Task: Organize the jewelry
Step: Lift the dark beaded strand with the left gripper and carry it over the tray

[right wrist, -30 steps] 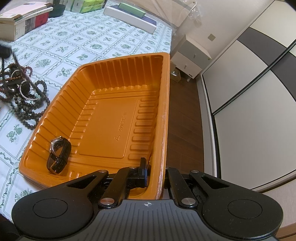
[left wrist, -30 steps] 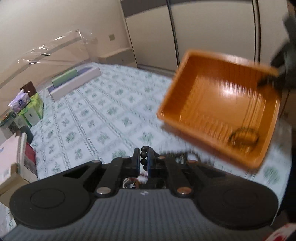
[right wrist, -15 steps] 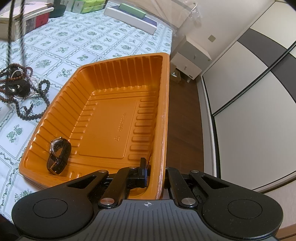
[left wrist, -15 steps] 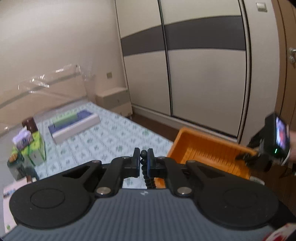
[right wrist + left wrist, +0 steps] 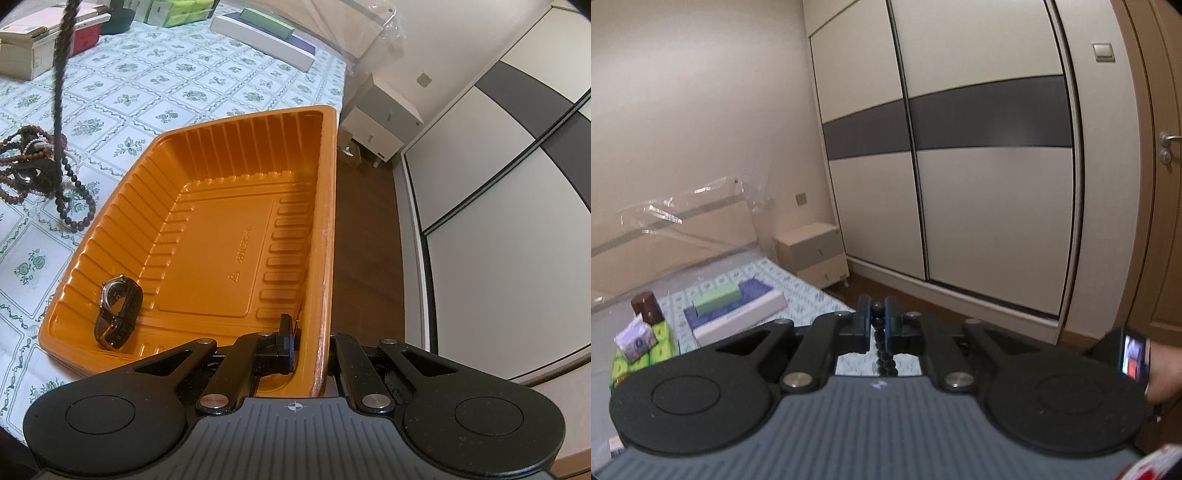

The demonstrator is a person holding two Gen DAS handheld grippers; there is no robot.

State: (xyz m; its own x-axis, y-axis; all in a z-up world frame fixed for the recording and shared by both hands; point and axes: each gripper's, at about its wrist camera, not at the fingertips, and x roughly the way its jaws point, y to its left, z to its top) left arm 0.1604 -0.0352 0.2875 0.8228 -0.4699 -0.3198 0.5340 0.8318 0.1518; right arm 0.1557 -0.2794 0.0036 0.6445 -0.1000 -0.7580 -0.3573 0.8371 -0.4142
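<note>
Left hand-held gripper [image 5: 876, 319] clamped on black bead necklace [image 5: 878, 325], now raised well up versus a second ago: then level with orange tray [image 5: 236, 236], now aimed at wardrobe doors [image 5: 960, 166], tray gone from that view. Strand hangs long from the pads; in right wrist view seen as a dark blurred line [image 5: 61, 66] at top left, lower end still down at the jewelry pile [image 5: 33, 162] on the bed [image 5: 184, 81], beside tray's left wall. Probably not fully clear of the tangle; more height or a sideways carry over the tray likely needed. Right hand-held gripper [image 5: 308, 347] unchanged, pinched shut on tray's near-right rim, holding it tilted. Wristwatch [image 5: 117, 312] already inside, near-left corner. Rest of pile not yet sorted.
</note>
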